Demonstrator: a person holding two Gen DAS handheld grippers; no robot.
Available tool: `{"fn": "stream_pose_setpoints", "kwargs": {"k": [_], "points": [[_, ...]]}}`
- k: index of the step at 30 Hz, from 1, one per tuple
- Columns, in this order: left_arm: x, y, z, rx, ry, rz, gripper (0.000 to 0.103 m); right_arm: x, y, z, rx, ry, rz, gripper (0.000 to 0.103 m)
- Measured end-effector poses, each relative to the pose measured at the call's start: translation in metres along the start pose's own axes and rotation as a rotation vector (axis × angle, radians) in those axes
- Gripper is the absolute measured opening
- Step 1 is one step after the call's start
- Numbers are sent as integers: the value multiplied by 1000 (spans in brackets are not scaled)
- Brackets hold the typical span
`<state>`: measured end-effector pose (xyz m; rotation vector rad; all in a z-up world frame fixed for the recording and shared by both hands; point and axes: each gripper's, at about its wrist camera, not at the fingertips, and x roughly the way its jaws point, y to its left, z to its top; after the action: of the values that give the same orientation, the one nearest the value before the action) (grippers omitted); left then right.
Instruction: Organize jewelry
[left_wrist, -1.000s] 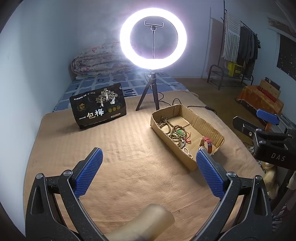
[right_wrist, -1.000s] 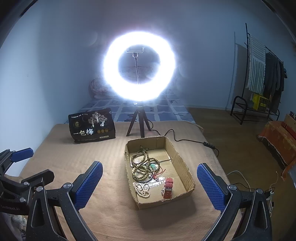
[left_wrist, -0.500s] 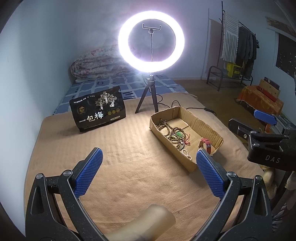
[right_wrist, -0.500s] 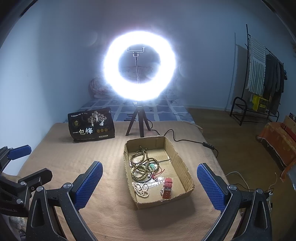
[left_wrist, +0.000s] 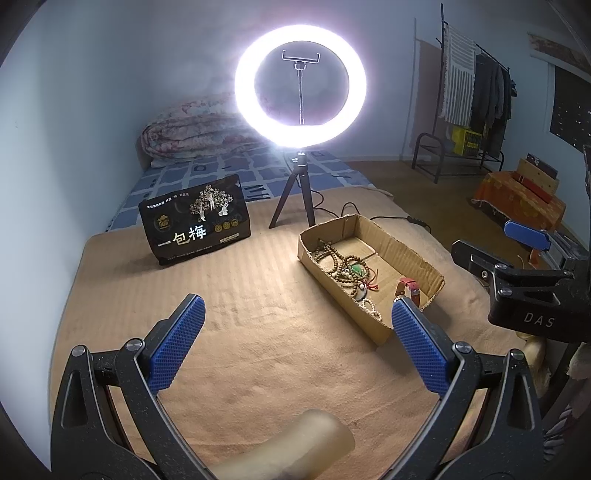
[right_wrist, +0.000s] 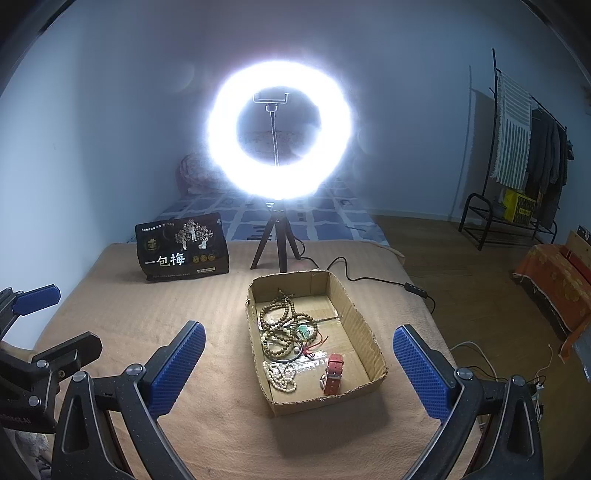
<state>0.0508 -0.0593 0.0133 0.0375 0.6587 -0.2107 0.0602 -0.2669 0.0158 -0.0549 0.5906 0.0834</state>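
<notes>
Left gripper (left_wrist: 295, 347), blue ribbed pads on black frame: jaws wide, nothing between them, above the tan blanket (left_wrist: 258, 302). Right gripper (right_wrist: 299, 365): the same.

Shallow brown cardboard tray (right_wrist: 369, 332): holds all visible jewelry, namely a red-strapped wristwatch (right_wrist: 333, 373), a pale bead string (right_wrist: 280, 376), and tangled brown wooden bead strands (right_wrist: 284, 325) with a green pendant.

Status: gathered in the tray yet unsorted; fits collecting finished or sorting pending.

Behind: black printed snack bag (right_wrist: 183, 247), lit ring light on tripod (right_wrist: 279, 133).

Two low wrist views facing the ring light (left_wrist: 300, 79); cardboard box (right_wrist: 369, 334) shared; right view squarer-on, nearer
</notes>
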Motion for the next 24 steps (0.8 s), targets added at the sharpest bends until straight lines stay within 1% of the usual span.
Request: {"fn": "stream_pose_setpoints", "kwargs": {"k": [24], "points": [[-1, -1, 1, -4, -4, 0, 103, 2, -2, -3, -8, 10, 0, 103]]}}
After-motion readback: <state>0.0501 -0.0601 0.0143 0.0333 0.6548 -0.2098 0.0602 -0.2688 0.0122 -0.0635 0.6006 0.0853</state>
